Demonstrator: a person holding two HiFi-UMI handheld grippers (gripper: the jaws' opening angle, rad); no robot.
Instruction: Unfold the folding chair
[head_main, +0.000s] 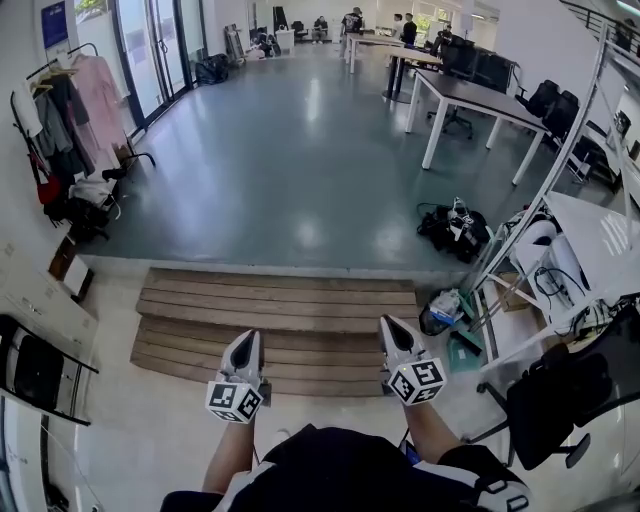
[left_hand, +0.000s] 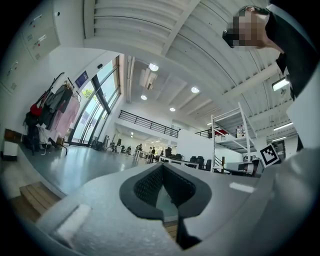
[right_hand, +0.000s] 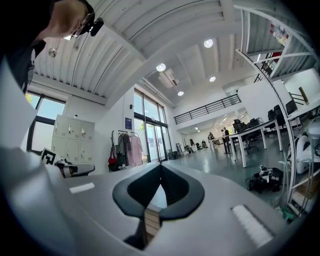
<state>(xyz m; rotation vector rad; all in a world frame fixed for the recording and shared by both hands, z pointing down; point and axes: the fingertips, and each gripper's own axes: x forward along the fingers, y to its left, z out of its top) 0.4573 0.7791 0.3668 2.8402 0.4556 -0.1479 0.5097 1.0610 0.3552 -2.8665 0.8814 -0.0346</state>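
A black folded chair (head_main: 36, 372) with a thin dark frame leans against the pale lockers at the far left of the head view, well away from both grippers. My left gripper (head_main: 243, 345) and right gripper (head_main: 393, 330) are held side by side in front of my body, pointing out over the wooden steps (head_main: 280, 310). In the left gripper view the left gripper (left_hand: 161, 167) is shut with nothing between its jaws. The right gripper (right_hand: 161, 166) is shut and empty too. The chair does not show in either gripper view.
A black office chair (head_main: 560, 400) stands close on the right beside a metal shelf frame (head_main: 540, 200). A black bag (head_main: 450, 230) lies on the grey floor beyond the steps. A clothes rack (head_main: 70, 110) is at the left, and white tables (head_main: 480, 100) stand at the back right.
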